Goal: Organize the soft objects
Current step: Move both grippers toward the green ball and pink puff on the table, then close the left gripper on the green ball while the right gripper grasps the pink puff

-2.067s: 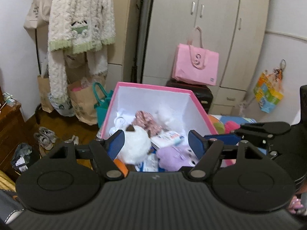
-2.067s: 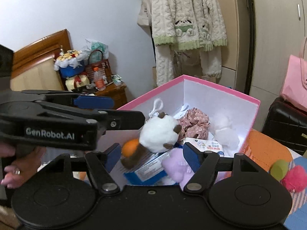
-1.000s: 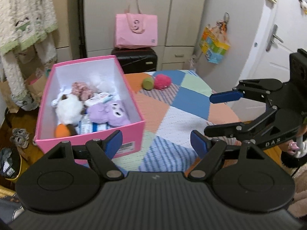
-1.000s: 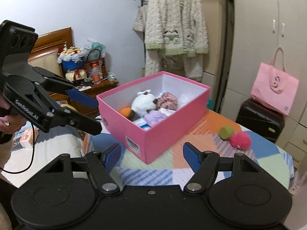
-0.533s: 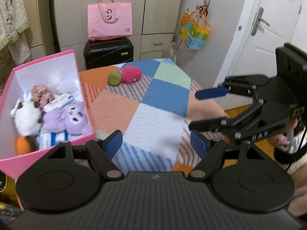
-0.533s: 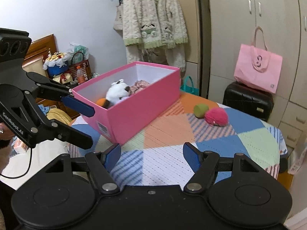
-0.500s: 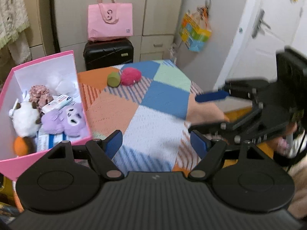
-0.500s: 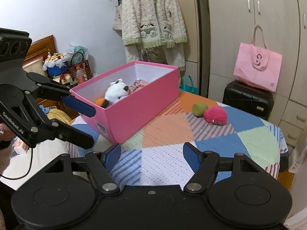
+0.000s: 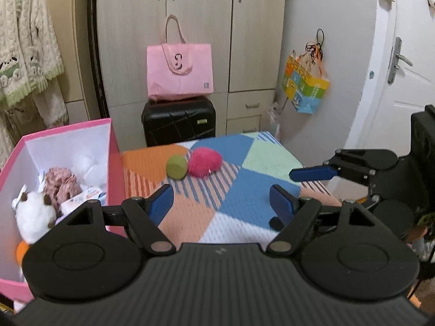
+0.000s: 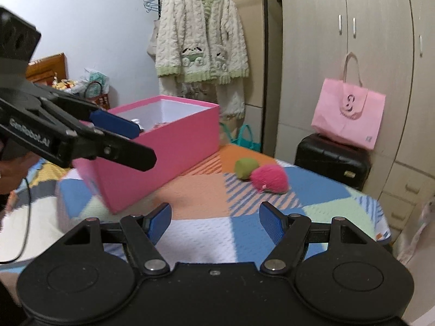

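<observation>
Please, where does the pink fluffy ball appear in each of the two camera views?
Left wrist view: pink fluffy ball at centre, touching the green ball on its left.
Right wrist view: right of centre, green ball at its upper left.
Shared landmark: the pink box.

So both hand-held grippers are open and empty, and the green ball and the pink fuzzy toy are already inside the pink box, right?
Not quite. The green ball and pink fuzzy toy still lie on the patchwork cover, outside the pink box; the left wrist view shows it. The left hand-held gripper and right hand-held gripper are open and empty.
</observation>
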`<action>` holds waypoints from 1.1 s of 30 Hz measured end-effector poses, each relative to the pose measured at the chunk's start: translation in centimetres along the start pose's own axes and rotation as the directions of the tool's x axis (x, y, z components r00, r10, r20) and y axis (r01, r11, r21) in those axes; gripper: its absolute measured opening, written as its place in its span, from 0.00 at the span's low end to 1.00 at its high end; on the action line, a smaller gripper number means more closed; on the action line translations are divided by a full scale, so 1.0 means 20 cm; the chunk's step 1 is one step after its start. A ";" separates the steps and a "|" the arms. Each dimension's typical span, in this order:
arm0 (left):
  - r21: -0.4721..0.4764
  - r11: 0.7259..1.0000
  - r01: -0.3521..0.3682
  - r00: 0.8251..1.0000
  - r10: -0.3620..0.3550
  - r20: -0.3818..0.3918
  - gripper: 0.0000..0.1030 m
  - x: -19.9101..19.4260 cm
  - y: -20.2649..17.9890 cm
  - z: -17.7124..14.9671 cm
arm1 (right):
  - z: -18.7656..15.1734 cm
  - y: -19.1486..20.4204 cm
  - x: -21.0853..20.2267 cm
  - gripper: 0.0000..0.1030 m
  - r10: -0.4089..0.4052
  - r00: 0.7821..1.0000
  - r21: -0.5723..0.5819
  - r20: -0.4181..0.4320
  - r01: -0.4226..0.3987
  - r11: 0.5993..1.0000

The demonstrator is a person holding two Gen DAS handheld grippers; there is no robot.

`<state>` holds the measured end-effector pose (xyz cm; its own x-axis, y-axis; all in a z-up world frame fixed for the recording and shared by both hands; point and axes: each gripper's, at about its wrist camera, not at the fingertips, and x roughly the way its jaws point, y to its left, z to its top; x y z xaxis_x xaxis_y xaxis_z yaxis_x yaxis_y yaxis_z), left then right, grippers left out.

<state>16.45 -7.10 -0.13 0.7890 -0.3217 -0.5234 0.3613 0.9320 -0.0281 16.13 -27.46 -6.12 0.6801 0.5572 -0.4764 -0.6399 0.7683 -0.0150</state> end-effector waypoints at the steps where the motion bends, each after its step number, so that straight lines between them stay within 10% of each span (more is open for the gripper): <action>1: -0.004 1.000 -0.003 1.000 0.003 0.007 0.75 0.03 0.00 0.00 | 0.00 -0.01 0.02 0.74 -0.005 1.000 -0.010 0.001 0.005 1.000; 14: -0.142 0.989 -0.050 0.998 0.043 -0.051 0.73 0.54 0.06 0.01 | -0.04 -0.24 0.35 0.74 0.035 0.998 0.077 -0.049 -0.031 0.997; 33: -0.407 0.879 -0.249 0.969 0.230 -0.096 0.67 0.96 0.34 0.06 | 0.07 -0.49 0.87 0.74 -0.007 0.988 0.008 -0.155 0.008 1.000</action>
<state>34.60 -7.06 -9.31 0.7997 -0.0813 -0.5948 -0.0808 0.9672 -0.2409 34.66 -24.86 -13.07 0.6208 0.4966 -0.6067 -0.6313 0.7754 -0.0114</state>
